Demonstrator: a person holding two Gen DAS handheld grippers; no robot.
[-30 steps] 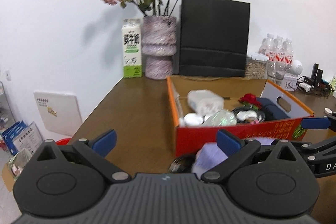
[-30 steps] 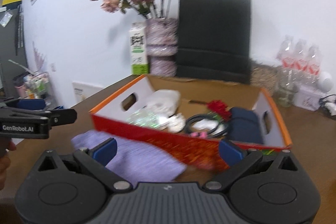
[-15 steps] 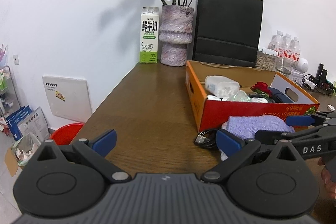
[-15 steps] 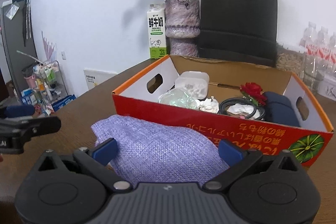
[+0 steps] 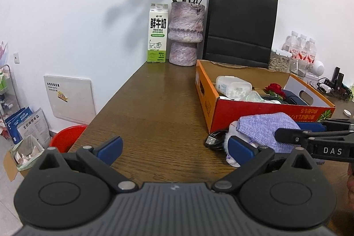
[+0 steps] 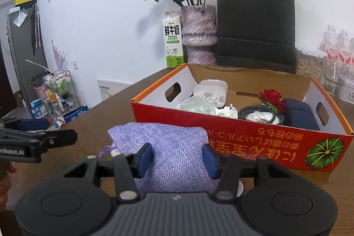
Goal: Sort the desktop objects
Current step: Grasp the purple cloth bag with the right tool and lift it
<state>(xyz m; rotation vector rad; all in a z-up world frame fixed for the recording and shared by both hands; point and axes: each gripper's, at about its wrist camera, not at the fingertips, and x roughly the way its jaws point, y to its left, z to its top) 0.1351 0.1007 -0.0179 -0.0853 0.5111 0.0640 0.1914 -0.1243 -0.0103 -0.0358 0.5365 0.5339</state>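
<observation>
Right gripper (image 6: 178, 158) just narrowed onto soft woven lilac pouch (image 6: 168, 147), blue pads pressing its sides, before glossy red cardboard box (image 6: 254, 141); left gripper (image 5: 174, 147) spread wide, empty

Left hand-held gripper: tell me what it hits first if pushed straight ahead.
Probably only the bare wooden table: the left hand-held gripper is open and angled down, and the milk carton stands far beyond.
</observation>
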